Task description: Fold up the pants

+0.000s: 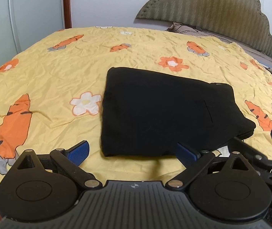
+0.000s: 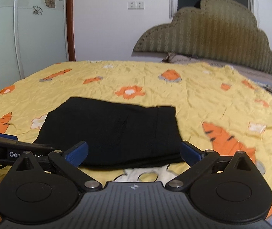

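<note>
While you hold both tools low over it, a bed covered by a yellow sheet (image 1: 63, 72) printed with orange carrots and white and orange flowers fills most of each view. Behind it stands an olive, cloud-shaped padded headboard (image 1: 212, 11) against a pale wall, with a patterned pillow (image 1: 185, 28) tucked at its base. On the sheet, near the edge closest to you, lie the black pants (image 1: 155, 110), folded into a compact, thick rectangle with stacked layers showing along one side. They rest flat, with nothing pressing on them.

Your left gripper (image 1: 132, 152) hangs just in front of the folded bundle, its blue-padded fingers spread wide and holding nothing. Your right gripper (image 2: 134, 152) is likewise spread to its widest, empty, with the near edge of the pants lying between its blue pads but untouched by them. Each tool's tip shows at the edge of the other's view.
</note>
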Motion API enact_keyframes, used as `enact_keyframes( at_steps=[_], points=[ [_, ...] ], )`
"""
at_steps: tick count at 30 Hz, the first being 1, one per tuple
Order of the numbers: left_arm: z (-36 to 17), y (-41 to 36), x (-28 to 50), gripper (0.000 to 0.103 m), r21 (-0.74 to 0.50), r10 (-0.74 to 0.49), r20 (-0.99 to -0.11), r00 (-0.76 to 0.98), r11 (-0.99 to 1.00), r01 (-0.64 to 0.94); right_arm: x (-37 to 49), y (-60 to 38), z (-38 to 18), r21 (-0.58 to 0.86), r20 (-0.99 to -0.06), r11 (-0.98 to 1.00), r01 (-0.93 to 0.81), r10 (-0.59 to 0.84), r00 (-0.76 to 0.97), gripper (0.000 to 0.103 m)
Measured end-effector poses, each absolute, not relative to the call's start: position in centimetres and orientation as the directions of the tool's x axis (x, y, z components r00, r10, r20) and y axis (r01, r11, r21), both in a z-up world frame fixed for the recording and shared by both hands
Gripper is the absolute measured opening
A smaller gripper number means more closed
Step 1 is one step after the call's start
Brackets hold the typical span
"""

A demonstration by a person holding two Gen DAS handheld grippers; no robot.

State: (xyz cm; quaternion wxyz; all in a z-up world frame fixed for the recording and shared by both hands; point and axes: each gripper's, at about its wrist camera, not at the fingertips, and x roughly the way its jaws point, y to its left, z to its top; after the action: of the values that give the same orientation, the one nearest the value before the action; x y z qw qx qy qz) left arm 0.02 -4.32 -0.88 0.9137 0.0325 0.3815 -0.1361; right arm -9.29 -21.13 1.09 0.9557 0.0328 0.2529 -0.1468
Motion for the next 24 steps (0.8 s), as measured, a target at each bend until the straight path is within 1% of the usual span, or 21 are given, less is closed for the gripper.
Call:
enact_keyframes(
  at_steps=[6,8,10,11,13,14,16,18,19,20,22,23,24],
  points=[
    [-1.1,-4.0,-0.3,0.098,-0.003,-0.197,-0.703,0.683,0.962,0.274,-9.4,-21.1,0.8,-0.017,-0.487,0.956,0.292,-0.263,0.833,0.103],
    [-1.3,-3.5,-0.4,0.098,0.015,-0.190,-0.713,0.676,0.958,0.285,-9.5,-21.4,0.5,-0.012,-0.489,0.962,0.271,-0.242,0.838,0.103],
    [-1.7,-2.4,-0.4,0.098,0.007,-0.187,-0.728,0.659,0.960,0.280,-9.7,-21.7,0.2,0.015,-0.487,0.973,0.232,-0.195,0.851,0.103],
    [-1.8,-1.7,-0.3,0.098,-0.005,-0.182,-0.733,0.655,0.965,0.264,-10.0,-21.7,0.1,0.038,-0.469,0.977,0.208,-0.166,0.867,0.103],
    [-1.8,0.1,0.1,0.098,-0.031,-0.165,-0.740,0.653,0.977,0.212,-10.6,-21.1,-0.4,0.056,-0.403,0.989,0.140,-0.106,0.909,0.103],
    [-1.7,1.0,0.4,0.098,-0.047,-0.161,-0.740,0.653,0.981,0.189,-10.7,-20.4,-0.6,0.026,-0.378,0.995,0.096,-0.080,0.922,0.103],
    [-1.6,2.6,1.4,0.097,-0.080,-0.156,-0.750,0.643,0.986,0.147,-10.3,-18.6,-1.2,-0.075,-0.375,0.996,0.044,-0.069,0.925,0.103],
    [-1.5,3.9,2.8,0.097,-0.152,-0.200,-0.760,0.618,0.980,0.130,-9.6,-17.1,-1.7,-0.134,-0.377,0.991,0.025,-0.074,0.923,0.103],
    [-1.5,4.5,3.4,0.098,-0.205,-0.244,-0.758,0.605,0.970,0.134,-9.2,-16.9,-1.8,-0.125,-0.382,0.992,0.016,-0.063,0.922,0.103],
    [-1.7,5.0,4.2,0.098,-0.261,-0.291,-0.755,0.588,0.955,0.138,-8.7,-17.0,-1.9,-0.089,-0.408,0.996,-0.004,-0.033,0.913,0.103],
    [-2.3,5.8,5.7,0.096,-0.345,-0.349,-0.763,0.544,0.932,0.114,-7.5,-17.4,-1.9,0.007,-0.449,0.998,-0.069,0.065,0.891,0.103],
    [-2.5,6.4,6.4,0.096,-0.380,-0.364,-0.768,0.527,0.921,0.081,-7.1,-17.1,-1.9,0.008,-0.450,0.996,-0.093,0.087,0.889,0.103],
    [-2.6,6.8,6.6,0.096,-0.405,-0.374,-0.765,0.525,0.912,0.060,-7.0,-16.3,-2.0,-0.044,-0.445,0.993,-0.106,0.075,0.892,0.103]
  ],
)
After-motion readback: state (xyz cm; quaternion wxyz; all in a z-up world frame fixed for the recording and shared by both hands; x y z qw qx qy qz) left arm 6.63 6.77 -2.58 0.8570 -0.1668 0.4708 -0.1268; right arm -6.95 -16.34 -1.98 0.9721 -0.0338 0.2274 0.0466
